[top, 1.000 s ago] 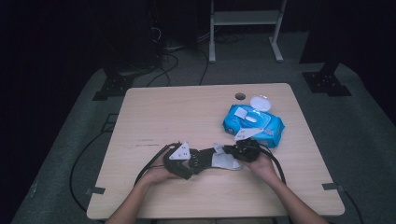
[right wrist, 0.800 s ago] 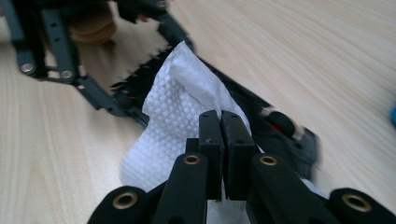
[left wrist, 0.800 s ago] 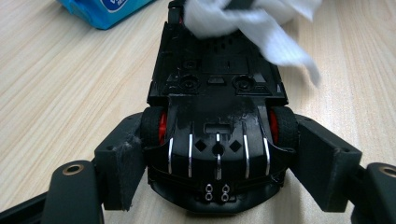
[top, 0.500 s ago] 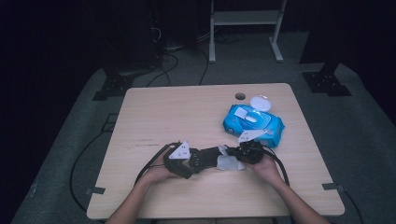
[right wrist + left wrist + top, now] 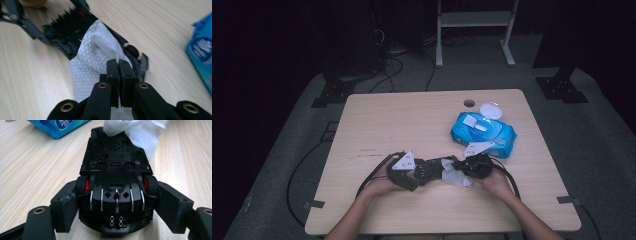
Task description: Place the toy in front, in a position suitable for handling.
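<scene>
A black toy car with red wheel hubs lies upside down, its underside facing the camera. My left gripper is shut on it, one pad against each rear wheel. In the high view the left gripper and the car sit low over the table's front middle. My right gripper is shut on a white wet wipe, which lies pressed over the car's underside. From above, the right gripper meets the car from the right, and the wipe hangs beneath it.
A blue pack of wet wipes with its white lid flipped open lies just behind the right hand. A cable hole sits near the wooden table's far edge. Cables trail from both grippers toward the front edge.
The right gripper and its wipe have shifted slightly across the car's underside. The left hand and the car have stayed in place.
</scene>
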A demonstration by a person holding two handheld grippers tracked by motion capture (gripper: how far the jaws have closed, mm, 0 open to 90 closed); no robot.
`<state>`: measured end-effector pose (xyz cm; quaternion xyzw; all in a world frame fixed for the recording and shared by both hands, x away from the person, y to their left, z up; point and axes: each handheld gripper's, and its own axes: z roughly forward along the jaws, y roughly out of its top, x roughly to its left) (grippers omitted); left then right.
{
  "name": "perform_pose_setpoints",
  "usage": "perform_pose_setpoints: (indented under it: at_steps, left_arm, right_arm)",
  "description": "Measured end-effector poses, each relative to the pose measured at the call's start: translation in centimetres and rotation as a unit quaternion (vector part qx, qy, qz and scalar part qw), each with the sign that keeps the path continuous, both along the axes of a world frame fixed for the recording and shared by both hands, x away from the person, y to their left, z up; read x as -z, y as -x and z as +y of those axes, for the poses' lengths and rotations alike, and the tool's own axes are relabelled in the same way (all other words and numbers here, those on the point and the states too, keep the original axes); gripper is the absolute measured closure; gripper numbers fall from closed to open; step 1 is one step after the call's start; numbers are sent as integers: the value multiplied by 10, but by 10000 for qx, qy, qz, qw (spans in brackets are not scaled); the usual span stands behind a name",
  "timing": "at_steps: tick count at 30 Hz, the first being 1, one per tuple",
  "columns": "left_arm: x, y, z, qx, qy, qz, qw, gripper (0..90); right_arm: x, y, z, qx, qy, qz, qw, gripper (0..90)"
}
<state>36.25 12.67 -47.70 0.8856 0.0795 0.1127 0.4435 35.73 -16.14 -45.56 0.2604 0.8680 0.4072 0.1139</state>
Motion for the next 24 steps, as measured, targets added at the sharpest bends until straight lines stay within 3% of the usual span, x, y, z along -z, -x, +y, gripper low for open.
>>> perform_pose_setpoints:
  at_steps: [1, 3, 6, 10, 14, 15, 18, 21, 24]
  left_arm:
    - [0, 0, 0, -6, -26, 9, 10000, 244]
    - [-1, -1, 1, -91, -6, 107, 9999, 240]
    - [-3, -5, 4, -233, 162, 458, 9985, 216]
    - [-6, -11, 12, -351, 758, 1056, 9909, 190]
    - [-4, -18, 17, -625, 920, 1401, 9839, 199]
    - [-3, -19, 18, -688, 965, 1543, 9809, 206]
    - [-2, -21, 18, -787, 1010, 1615, 9785, 217]
    - [1, -22, 14, -807, 764, 1621, 9805, 240]
    - [3, -22, 13, -787, 711, 1688, 9799, 237]
  right_arm:
    - [1, 0, -4, 52, -114, 126, 9998, 871]
    - [2, 1, -4, 41, -97, 121, 9999, 870]
    - [2, 2, -2, -21, -72, 128, 9999, 870]
    - [3, 6, -3, -58, -130, 115, 9998, 869]
    - [3, 9, -4, -102, -162, 152, 9997, 870]
    - [4, 9, -4, -129, -166, 181, 9996, 869]
    - [4, 10, -4, -177, -97, 186, 9996, 870]
    - [1, 6, -4, -169, -196, 223, 9994, 870]
    - [-4, 1, -3, -130, -397, 256, 9988, 870]
